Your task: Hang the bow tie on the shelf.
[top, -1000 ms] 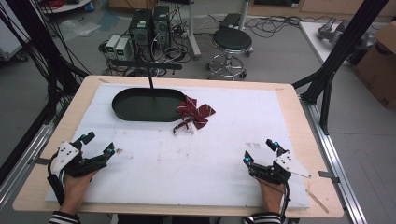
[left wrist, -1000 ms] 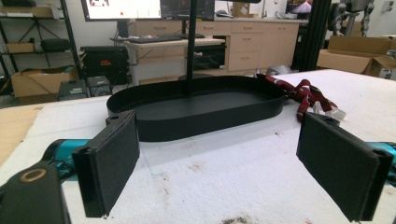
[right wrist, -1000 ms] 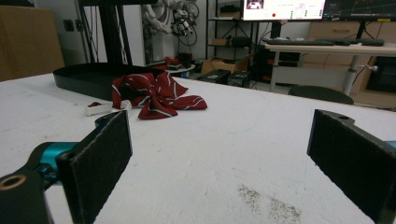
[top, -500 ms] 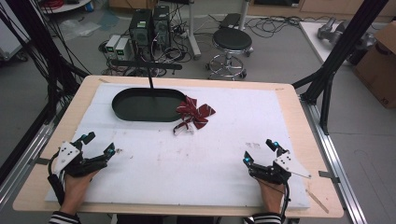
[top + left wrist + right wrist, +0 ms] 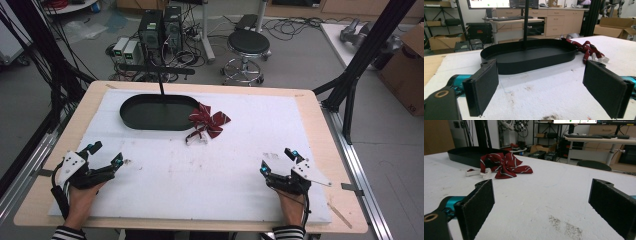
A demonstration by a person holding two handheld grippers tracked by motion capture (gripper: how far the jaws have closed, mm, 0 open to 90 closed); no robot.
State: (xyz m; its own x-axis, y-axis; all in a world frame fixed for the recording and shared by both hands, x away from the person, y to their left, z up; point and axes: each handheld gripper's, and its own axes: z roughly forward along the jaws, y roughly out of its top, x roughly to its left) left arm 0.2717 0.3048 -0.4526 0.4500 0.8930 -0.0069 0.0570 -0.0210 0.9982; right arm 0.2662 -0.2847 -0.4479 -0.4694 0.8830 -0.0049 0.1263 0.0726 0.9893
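A dark red striped bow tie (image 5: 208,119) (image 5: 504,165) (image 5: 587,48) with a white strap lies on the white mat, touching the right end of a black oval tray (image 5: 159,112) (image 5: 529,56) (image 5: 464,155). A thin black post rises from the tray's far side. My left gripper (image 5: 105,156) (image 5: 546,92) rests near the mat's front left, open and empty, facing the tray. At the front right my right gripper (image 5: 276,161) (image 5: 544,207) is open too, nothing between its pads, pointing toward the bow tie.
The white mat (image 5: 210,170) covers a wooden table (image 5: 320,125). Behind the table stand computer towers (image 5: 160,30) and a round stool (image 5: 248,42). Black frame struts (image 5: 360,65) rise at both sides. A cardboard box (image 5: 406,65) sits far right.
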